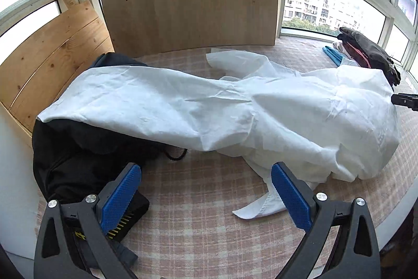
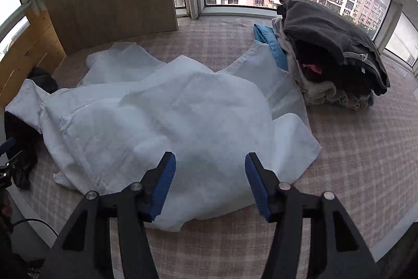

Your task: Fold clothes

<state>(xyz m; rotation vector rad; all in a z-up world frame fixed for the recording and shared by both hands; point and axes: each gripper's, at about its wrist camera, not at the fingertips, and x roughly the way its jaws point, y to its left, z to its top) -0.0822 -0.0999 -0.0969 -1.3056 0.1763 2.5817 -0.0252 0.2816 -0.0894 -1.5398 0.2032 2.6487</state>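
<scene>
Checked tabletop (image 1: 198,226): white shirt (image 1: 235,106) lies crumpled mid-surface, one end over black garment (image 1: 78,164). Clothes pile (image 2: 331,54) at right. Left gripper (image 1: 206,195) and right gripper (image 2: 210,182) spread, empty.

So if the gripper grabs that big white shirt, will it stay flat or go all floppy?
Probably floppy: the white shirt lies rumpled and draped over a black garment. It looks thin, so likely light. Pinched at one spot, the rest would probably hang and drag across the checked cloth.
</scene>
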